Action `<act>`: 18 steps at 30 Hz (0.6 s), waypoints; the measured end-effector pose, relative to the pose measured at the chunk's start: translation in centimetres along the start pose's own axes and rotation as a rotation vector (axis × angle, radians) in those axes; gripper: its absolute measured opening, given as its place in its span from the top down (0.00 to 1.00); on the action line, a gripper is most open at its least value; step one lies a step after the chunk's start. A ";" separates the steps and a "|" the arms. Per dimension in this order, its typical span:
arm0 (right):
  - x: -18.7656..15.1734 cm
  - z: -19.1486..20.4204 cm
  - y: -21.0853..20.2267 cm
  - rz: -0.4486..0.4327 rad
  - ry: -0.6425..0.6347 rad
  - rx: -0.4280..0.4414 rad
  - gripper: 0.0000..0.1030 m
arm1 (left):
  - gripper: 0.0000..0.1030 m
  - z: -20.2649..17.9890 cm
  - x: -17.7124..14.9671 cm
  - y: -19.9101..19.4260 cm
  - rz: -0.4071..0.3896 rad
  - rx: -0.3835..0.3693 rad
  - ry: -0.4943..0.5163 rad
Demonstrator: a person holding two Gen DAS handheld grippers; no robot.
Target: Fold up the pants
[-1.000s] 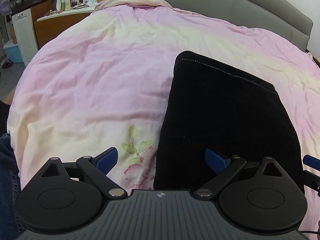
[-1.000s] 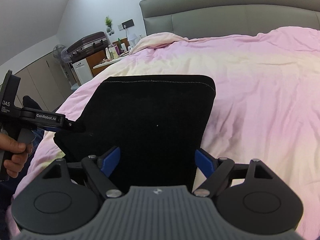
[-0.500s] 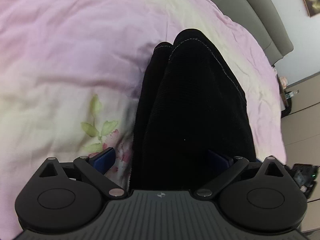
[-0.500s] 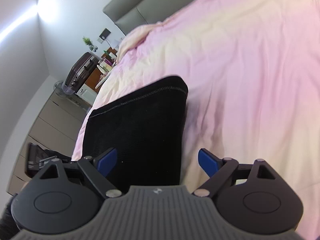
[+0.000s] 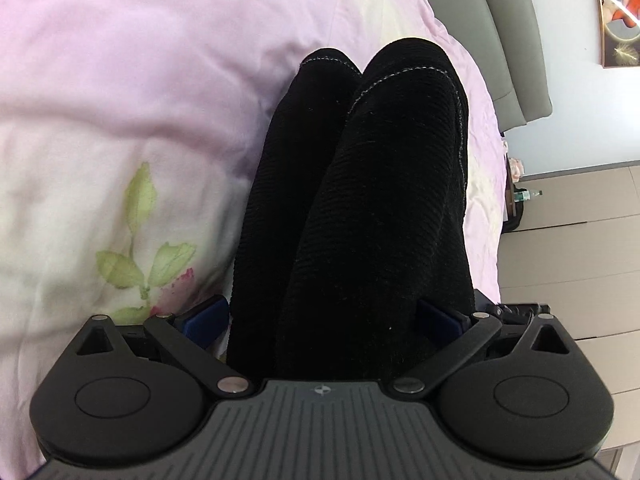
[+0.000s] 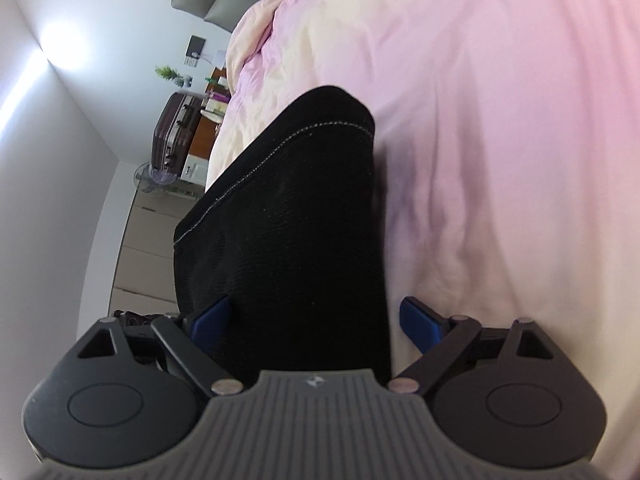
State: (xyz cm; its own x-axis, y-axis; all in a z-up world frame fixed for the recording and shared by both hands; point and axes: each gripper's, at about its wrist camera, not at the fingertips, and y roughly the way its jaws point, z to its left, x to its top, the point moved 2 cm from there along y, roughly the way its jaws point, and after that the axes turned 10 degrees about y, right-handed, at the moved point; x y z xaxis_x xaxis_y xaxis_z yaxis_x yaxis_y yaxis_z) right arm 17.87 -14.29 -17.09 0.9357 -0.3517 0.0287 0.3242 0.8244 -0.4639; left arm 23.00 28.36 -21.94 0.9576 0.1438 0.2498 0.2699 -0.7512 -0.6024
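Note:
The black ribbed pants (image 5: 360, 208) lie folded on the pink duvet (image 5: 120, 60), with white stitching along the far hem. In the left wrist view they run between my left gripper's (image 5: 320, 320) blue fingertips (image 5: 206, 318), whose jaws stand wide open around the near end. In the right wrist view the pants (image 6: 288, 232) fill the left part of the gap of my right gripper (image 6: 316, 320). Its jaws are wide open too. Both views are rolled sideways. Whether the pads touch the cloth is hidden.
The grey headboard (image 5: 508, 40) stands at the bed's far end. A maroon suitcase (image 6: 174, 136) sits on a bedside cabinet past the left edge of the bed. Beige wardrobe doors (image 5: 568, 248) stand past the other side. A flower print (image 5: 144, 264) marks the duvet.
Both grippers have rolled sideways and moved in so that the near end of the pants sits between their open jaws. The pants now look bunched into two humps.

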 end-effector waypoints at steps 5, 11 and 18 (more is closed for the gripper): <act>0.8 0.3 2.5 0.067 0.003 0.021 0.06 | 0.00 -0.1 -0.4 0.6 0.011 -0.011 0.016; 1.0 0.7 4.7 0.104 -0.028 0.022 0.05 | 0.00 -1.9 -0.8 2.1 0.016 0.026 0.064; 0.3 0.5 3.9 0.087 -0.056 0.066 0.29 | 0.00 -2.9 -1.2 2.0 -0.013 0.033 0.088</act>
State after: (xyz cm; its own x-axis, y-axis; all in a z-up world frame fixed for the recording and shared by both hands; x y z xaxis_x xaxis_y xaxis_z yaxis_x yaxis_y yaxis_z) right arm 19.47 -10.95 -18.46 0.9664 -0.2536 0.0412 0.2480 0.8787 -0.4079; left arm 22.11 24.79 -21.21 0.9418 0.0946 0.3226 0.2866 -0.7276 -0.6232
